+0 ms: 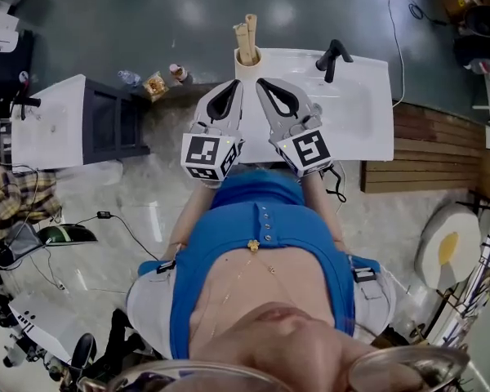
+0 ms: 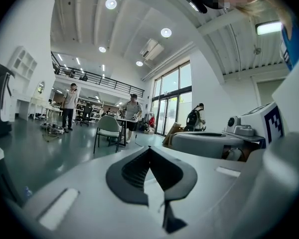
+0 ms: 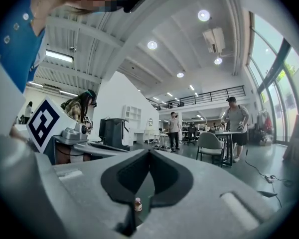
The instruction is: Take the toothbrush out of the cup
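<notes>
A cream cup [image 1: 247, 64] stands at the left back corner of the white sink counter [image 1: 376, 137], with wooden-handled toothbrushes [image 1: 247, 35] sticking up out of it. My left gripper [image 1: 237, 84] and right gripper [image 1: 260, 82] point level at the counter, tips close together just in front of the cup, not touching it. Both are shut with nothing between the jaws. Neither gripper view shows the cup: the left gripper [image 2: 149, 148] and the right gripper [image 3: 149, 151] look out across a large hall.
A black faucet [image 1: 333, 57] stands on the counter right of the cup. Small bottles [image 1: 177, 72] and a snack bag [image 1: 155, 85] lie on the floor left of the counter, beside a white cabinet [image 1: 49, 125]. Wooden slats [image 1: 441, 158] lie to the right. People, a chair [image 2: 108, 128] and tables fill the hall.
</notes>
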`<state>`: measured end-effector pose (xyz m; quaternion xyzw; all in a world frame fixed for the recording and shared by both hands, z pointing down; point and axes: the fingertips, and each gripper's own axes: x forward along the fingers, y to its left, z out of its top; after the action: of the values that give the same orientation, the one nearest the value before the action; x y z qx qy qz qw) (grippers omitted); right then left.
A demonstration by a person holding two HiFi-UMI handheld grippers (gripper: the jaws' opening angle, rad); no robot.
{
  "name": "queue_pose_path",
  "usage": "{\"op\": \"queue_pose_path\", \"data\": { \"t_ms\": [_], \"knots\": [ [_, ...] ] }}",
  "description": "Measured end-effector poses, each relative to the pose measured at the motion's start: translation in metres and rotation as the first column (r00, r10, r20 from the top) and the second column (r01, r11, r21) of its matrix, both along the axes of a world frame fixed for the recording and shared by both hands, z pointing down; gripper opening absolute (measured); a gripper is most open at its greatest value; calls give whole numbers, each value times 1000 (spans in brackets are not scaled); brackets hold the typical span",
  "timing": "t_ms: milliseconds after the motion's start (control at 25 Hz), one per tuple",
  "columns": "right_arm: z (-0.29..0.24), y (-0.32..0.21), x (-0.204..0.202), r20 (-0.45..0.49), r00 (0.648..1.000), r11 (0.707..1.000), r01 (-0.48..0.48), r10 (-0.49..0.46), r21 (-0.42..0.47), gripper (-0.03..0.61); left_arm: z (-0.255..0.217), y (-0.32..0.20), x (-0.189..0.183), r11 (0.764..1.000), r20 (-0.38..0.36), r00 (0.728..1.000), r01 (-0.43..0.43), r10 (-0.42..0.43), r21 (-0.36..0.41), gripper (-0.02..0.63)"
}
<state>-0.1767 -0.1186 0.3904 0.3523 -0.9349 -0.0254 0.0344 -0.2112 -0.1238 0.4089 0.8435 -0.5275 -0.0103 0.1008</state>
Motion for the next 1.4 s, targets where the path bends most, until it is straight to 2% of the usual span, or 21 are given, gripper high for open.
{"op": "queue_pose_path", "data": {
  "t_ms": [280,960,1200,1400],
  "knots": [
    [3,-11,14,-12,1000,1000,-10,10,-21,2,5,-14,11,1000,14,1000,-19,19,-9,2],
    [-2,-50,75,-13,999,999,-31,30,-40,2,18,-58,42,996,31,999,43,-41,-76,2],
    [0,-58,74,-11,1000,999,-15,15,-50,2,33,-74,36,992,46,997,68,-63,-104,2],
    [13,-64,83,-32,999,996,-39,36,-82,2,50,-85,29,987,57,995,86,-79,-136,2]
  ]
}}
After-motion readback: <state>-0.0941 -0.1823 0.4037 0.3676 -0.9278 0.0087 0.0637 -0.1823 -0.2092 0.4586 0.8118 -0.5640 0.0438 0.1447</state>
